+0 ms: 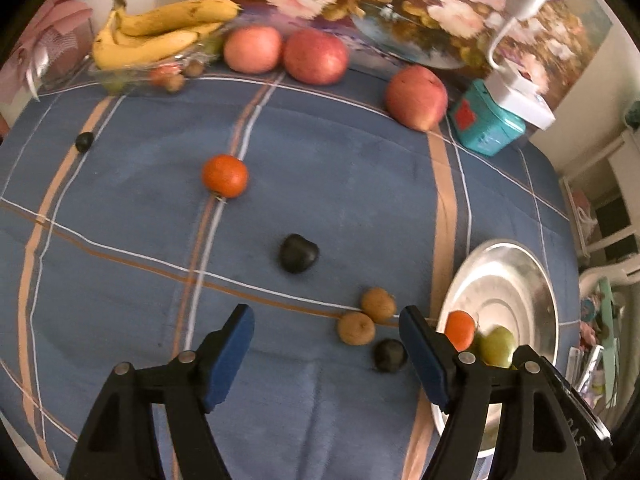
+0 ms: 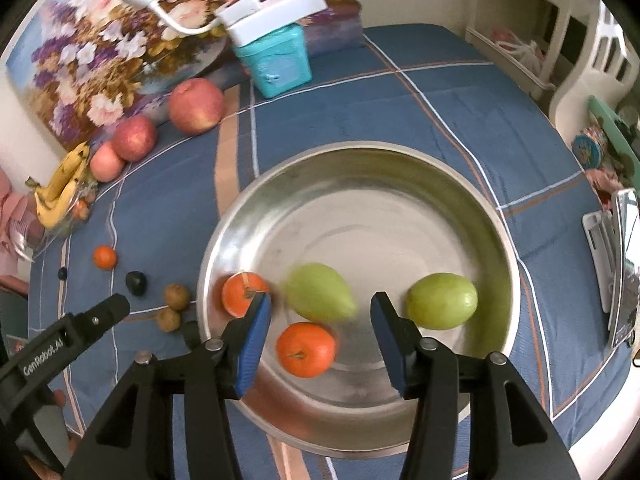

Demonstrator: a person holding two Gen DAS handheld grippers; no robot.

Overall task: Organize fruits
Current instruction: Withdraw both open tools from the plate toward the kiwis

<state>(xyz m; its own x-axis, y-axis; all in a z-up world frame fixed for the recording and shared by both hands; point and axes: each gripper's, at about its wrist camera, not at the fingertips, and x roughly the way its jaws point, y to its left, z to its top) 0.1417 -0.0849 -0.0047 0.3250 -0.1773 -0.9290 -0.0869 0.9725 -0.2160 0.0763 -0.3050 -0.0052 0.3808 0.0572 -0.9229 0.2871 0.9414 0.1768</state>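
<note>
Right wrist view looks down into the steel bowl, where four fruits already lie: two orange tangerines and two green, pear-like fruits, one of them blurred as if rolling; the right gripper hangs over them with its jaws parted and nothing between the blue pads. Over on the blue plaid cloth the left gripper also stands spread wide and empty, and just ahead of it sit two brown longan-like fruits, touching each other, with a dark plum-like one just beside them, another dark one further out, and a lone tangerine beyond that. These small ones look light and round, so I would expect them to roll or squirt out under a hard pinch; taking each across its widest middle, gently, seems safest. The apples and bananas at the far edge look heavier, the bananas soft and easily bruised
</note>
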